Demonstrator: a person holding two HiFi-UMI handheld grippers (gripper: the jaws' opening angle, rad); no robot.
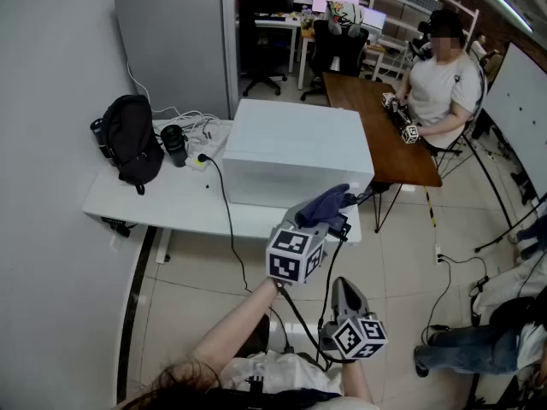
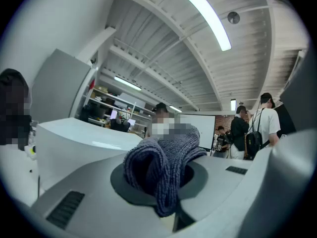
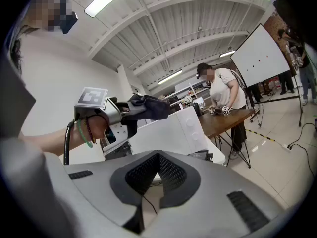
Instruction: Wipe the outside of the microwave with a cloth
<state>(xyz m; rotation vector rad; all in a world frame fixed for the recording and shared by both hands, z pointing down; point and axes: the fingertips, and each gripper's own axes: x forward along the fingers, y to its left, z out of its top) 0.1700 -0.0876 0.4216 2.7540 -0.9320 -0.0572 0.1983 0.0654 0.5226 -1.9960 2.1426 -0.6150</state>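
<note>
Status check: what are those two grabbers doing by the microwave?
Left gripper shut on cloth, near microwave front corner. Right gripper shut, empty, low. Nothing in the way.

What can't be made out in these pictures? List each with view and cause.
Fingers of the left gripper: left gripper view, wrapped in the cloth.
Microwave far side: head view, hidden by its own body.
Small items on the brown table: head view, too small.
Whether cloth touches microwave: they overlap in head view; unclear.

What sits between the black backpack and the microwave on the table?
In the head view, a dark cup and loose white cables lie between the backpack and the microwave.
</note>
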